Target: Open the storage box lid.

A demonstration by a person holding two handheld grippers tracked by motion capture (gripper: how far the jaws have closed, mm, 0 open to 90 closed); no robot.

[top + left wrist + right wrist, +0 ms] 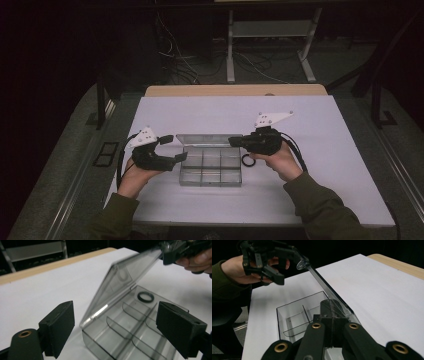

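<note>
**Clear Box Lid Held Half Open From Its Right End**

A clear compartment box is placed near the middle of the white table, between the two hands. Its long axis runs from left to right across the table in the high view, and the dividers cut it into small cells. The lid is raised on its hinge along the far long side and stands tilted, so the open face of the box points up and toward the person.

The right gripper is pressed together on the right end of the lid, probably so that the lid is kept from falling shut while the cells stay free. The left gripper is spread, nothing is between its jaws, and it is held just beside the left end of the box, perhaps to steady it.

A black ring lies on the table just beside the right end of the box, under the right hand.
</note>
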